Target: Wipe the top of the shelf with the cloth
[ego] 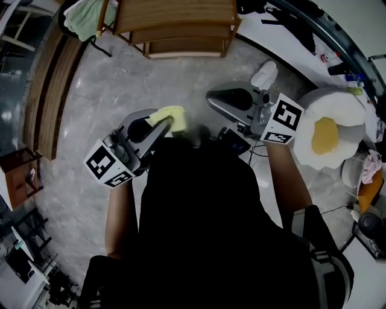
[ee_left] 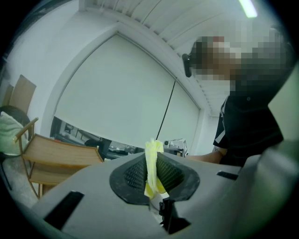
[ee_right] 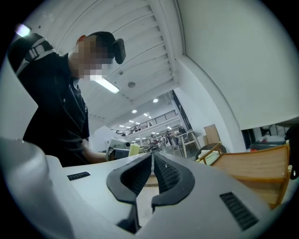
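Two hand-held grippers are seen from above in the head view, held out in front of a person in black over a grey marbled floor (ego: 108,90). The left gripper (ego: 158,127) is clamped on a yellow cloth (ego: 170,117), which bunches out past its jaws. The right gripper (ego: 218,99) is held just beside it, carrying nothing. Each gripper bears a cube with black-and-white square markers. The wooden shelf (ego: 175,15) stands at the top edge of the picture, well apart from the cloth. A white round object with a yellow patch (ego: 329,133) is seen to the right.

In the left gripper view, the left gripper (ee_left: 152,161) is pressed together on the cloth (ee_left: 153,148), a thin yellow fold standing upright between the dark ribbed pads. The shelf (ee_left: 60,156) is seen at the left, below a wide white blind.

In the right gripper view, the right gripper (ee_right: 152,161) is closed, its tips meeting with nothing between them. The cloth (ee_right: 134,149) shows small beyond it, and the shelf (ee_right: 252,163) is seen at the right.
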Tool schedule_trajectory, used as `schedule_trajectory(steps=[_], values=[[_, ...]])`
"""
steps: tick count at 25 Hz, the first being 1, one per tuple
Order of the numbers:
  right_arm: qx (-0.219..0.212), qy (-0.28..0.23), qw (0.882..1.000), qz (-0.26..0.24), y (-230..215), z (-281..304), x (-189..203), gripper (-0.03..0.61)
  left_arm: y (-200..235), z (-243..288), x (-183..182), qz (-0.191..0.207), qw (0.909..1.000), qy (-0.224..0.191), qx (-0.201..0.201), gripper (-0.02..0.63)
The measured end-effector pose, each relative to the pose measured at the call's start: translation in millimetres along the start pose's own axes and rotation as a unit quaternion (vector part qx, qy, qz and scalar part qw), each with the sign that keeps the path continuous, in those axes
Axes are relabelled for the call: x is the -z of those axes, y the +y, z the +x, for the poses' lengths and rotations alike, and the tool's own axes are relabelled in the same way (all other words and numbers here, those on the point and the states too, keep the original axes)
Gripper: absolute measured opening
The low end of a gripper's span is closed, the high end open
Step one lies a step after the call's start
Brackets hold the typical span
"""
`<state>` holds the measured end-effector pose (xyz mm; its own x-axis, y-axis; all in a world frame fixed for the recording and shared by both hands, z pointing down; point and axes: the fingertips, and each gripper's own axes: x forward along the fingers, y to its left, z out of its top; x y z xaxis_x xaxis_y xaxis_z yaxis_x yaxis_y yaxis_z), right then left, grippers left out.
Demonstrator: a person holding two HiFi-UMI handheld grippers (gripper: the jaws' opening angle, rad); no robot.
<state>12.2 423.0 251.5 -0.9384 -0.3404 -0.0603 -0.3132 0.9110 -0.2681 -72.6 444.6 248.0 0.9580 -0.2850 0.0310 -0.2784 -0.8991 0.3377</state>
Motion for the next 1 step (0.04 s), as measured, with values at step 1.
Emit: schedule_trajectory(steps=[1], values=[[-0.003, 0.001, 1.000, -0.002, -1.4, -0.8, 3.6, 0.031, -1.7, 0.4, 5.7, -0.003, 1.0000, 0.002, -0.004, 0.037]])
